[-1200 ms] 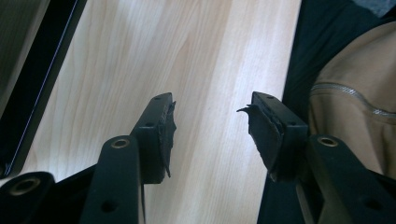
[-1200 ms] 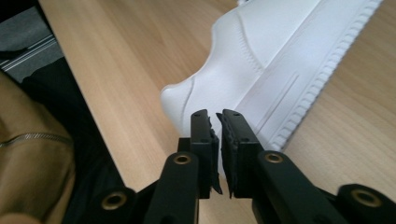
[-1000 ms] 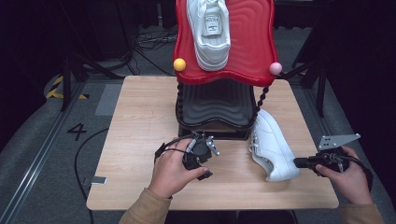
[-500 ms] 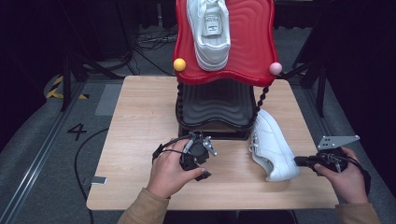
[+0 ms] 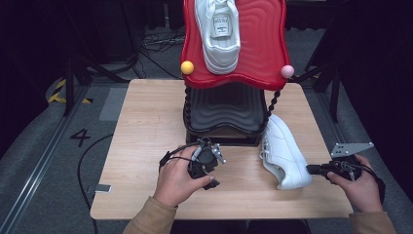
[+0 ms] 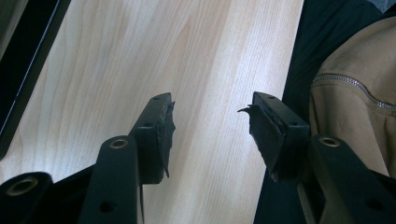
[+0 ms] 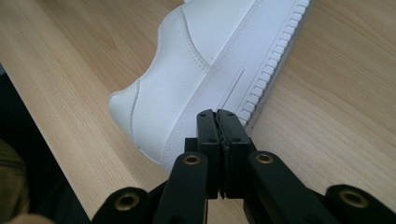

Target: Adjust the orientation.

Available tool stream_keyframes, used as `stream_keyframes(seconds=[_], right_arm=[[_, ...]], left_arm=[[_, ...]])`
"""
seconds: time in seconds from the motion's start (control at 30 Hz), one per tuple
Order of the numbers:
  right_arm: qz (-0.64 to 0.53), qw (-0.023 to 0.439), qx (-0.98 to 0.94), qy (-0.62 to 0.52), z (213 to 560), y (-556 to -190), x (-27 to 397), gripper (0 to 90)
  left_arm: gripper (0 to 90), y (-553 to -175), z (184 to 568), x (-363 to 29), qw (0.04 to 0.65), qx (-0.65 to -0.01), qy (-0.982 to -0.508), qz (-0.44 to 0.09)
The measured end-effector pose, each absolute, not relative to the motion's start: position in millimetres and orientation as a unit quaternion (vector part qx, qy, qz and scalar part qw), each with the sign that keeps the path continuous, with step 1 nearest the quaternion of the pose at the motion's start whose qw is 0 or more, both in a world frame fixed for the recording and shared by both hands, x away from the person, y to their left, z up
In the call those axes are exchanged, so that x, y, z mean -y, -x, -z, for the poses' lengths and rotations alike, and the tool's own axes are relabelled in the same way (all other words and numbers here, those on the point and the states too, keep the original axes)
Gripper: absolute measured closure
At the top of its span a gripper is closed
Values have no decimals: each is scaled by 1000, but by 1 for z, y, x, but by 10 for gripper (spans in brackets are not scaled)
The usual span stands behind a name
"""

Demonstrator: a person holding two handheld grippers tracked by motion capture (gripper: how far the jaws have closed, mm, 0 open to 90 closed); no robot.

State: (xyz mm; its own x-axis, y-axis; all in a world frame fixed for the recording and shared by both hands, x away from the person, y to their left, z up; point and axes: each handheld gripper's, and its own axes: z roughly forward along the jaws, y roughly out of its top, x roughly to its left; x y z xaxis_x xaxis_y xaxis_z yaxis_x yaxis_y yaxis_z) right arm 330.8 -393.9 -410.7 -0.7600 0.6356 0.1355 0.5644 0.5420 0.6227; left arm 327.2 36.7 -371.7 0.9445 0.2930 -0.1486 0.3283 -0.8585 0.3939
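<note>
A white sneaker (image 5: 282,153) lies on its side on the wooden table (image 5: 146,126), right of the stand's black base. My right gripper (image 5: 310,169) points at its heel end. In the right gripper view its jaws (image 7: 217,116) have just closed and stand pressed together with nothing between them, their tips right at the sneaker (image 7: 196,60) by its sole edge. My left gripper (image 5: 207,176) rests near the table's front, held in a hand. Its jaws (image 6: 210,112) are open over bare wood. A second white sneaker (image 5: 219,34) sits on the red wavy shelf (image 5: 263,44).
The two-tier stand has a black lower shelf (image 5: 224,117), twisted posts, a yellow knob (image 5: 187,67) and a pink knob (image 5: 287,71). A tan sleeve (image 6: 355,112) lies close to the left gripper. Cables (image 5: 90,161) trail off the table's left side.
</note>
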Motion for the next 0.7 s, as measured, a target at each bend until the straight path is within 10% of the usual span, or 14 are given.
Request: stream_keyframes(seconds=[0.7], right_arm=[[-331,70,-868,-364,414,-332,407,900]], left_arm=[[504,-328,375,-40,209,-167,-962,46]])
